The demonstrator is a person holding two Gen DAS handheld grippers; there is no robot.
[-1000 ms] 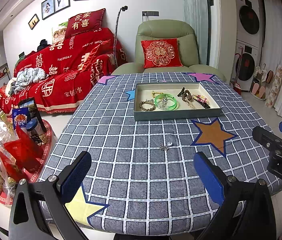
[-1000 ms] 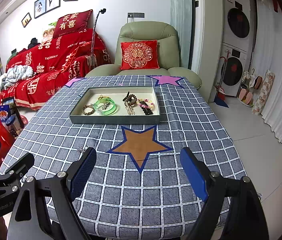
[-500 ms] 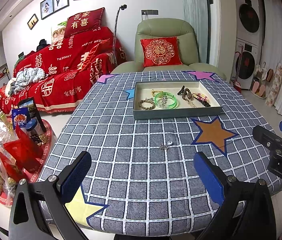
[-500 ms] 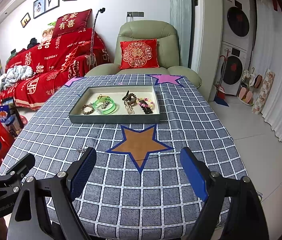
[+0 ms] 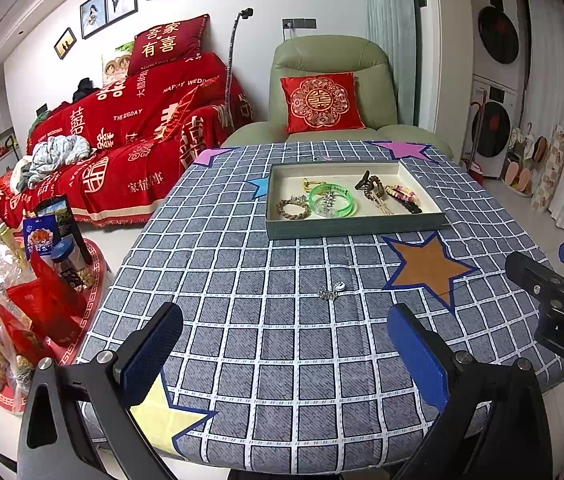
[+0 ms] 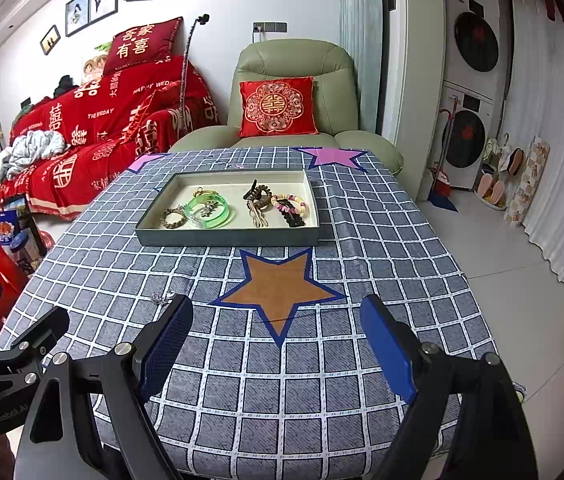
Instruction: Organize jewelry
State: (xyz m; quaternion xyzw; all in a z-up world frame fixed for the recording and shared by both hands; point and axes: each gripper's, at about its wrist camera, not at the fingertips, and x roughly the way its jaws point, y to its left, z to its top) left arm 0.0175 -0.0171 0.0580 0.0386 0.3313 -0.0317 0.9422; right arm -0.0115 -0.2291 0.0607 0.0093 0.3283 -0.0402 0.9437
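Note:
A grey tray (image 5: pixel 354 227) (image 6: pixel 225 236) sits at the far middle of the checked tablecloth. Inside lie a green bangle (image 5: pixel 333 199) (image 6: pixel 207 210), a braided bracelet (image 5: pixel 293 209), a dark hair claw (image 5: pixel 370 186) and a pink bead bracelet (image 5: pixel 402 194). A small silver piece of jewelry (image 5: pixel 332 291) (image 6: pixel 161 298) lies loose on the cloth, nearer than the tray. My left gripper (image 5: pixel 282 344) hovers open above the near edge, with the silver piece ahead of its gap. My right gripper (image 6: pixel 277 340) is open too, nothing between its blue pads, the silver piece just beyond its left finger (image 6: pixel 167 340).
An orange star patch (image 5: pixel 428 266) lies right of the silver piece. Beyond the table stand a green armchair (image 5: pixel 334 92) with a red cushion and a red-covered sofa (image 5: pixel 121 140). Bags and jars crowd the floor at left (image 5: pixel 21 288). Washing machines (image 6: pixel 470 92) stand at right.

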